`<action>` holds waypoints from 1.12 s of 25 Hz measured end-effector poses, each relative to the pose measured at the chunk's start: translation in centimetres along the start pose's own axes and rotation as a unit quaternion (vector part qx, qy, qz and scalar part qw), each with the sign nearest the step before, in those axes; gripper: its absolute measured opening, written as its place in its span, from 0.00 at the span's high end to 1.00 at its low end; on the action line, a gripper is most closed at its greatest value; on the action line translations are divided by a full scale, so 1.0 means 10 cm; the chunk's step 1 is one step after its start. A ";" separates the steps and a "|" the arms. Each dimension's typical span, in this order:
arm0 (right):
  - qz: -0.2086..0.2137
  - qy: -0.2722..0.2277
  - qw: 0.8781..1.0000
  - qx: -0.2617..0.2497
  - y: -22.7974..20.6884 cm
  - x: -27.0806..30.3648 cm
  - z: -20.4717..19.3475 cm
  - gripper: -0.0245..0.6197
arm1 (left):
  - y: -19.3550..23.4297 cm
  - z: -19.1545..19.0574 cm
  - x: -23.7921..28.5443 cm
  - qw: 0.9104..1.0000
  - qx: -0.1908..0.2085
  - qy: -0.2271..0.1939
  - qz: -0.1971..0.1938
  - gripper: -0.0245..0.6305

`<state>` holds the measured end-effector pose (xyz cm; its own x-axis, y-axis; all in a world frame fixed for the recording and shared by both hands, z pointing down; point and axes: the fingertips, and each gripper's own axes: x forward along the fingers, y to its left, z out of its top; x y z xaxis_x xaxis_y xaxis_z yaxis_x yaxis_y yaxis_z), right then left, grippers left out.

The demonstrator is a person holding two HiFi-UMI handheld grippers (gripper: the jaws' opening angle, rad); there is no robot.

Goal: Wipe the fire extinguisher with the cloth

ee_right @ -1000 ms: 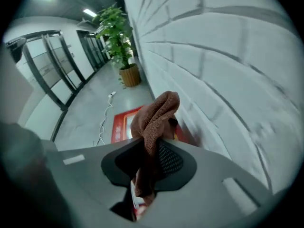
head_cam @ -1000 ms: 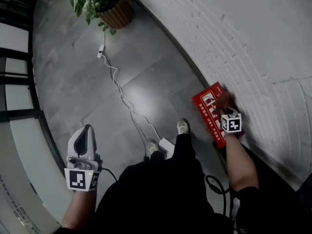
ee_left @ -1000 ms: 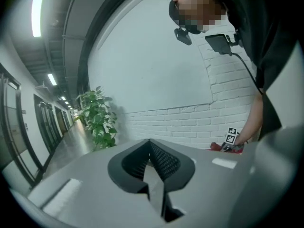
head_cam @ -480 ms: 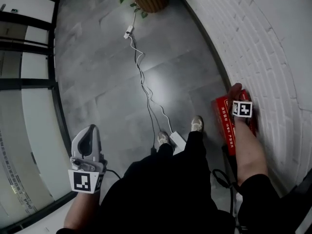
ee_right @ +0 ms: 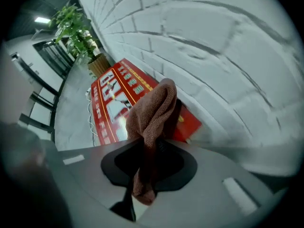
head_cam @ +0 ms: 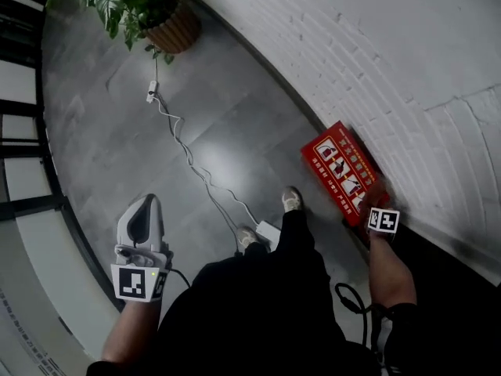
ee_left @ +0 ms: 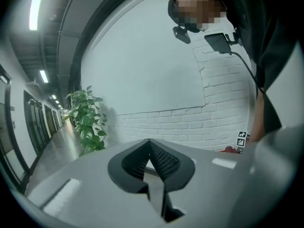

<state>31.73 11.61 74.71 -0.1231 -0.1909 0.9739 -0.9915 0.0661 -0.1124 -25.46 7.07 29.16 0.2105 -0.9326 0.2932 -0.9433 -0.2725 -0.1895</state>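
Cloth (ee_right: 154,110), brown and ribbed, is pinched between the fingers of my right gripper (ee_right: 153,144). One fold stands up past the tips and a tail hangs back toward the camera. These fingers point steeply down. Just beyond their tips lies the red fire extinguisher box (ee_right: 116,91), flat on the floor (head_cam: 117,131) with its long side against the white brick wall (head_cam: 376,53). Its lid carries yellow lines and printed picture panels. The cloth looks close to the box's nearer end, but I cannot tell from either view whether it touches. In the head view the right gripper sits at the box's near corner.

The fingers of my left gripper (ee_left: 150,148) are pressed together with nothing between them. They are well apart from the box, out to its left on the far side of my legs, and they point roughly level toward the brick wall. Farther beyond them, up the corridor, a potted plant (head_cam: 125,10) stands by the wall. A white cable (head_cam: 192,167) trails over the grey floor from near the plant to a small white adapter (head_cam: 268,233) beside my shoes (head_cam: 292,201).
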 end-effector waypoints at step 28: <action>0.117 -0.041 0.974 -0.187 2.04 0.68 1.83 0.86 | 0.34 -0.10 -0.77 0.992 0.007 0.063 0.109 0.96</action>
<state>9.86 -6.25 75.43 -0.3625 -0.2045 0.9093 -0.8524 0.4673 -0.2348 -30.55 13.55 27.17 -0.0319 -0.9328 0.3590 -0.9592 -0.0723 -0.2733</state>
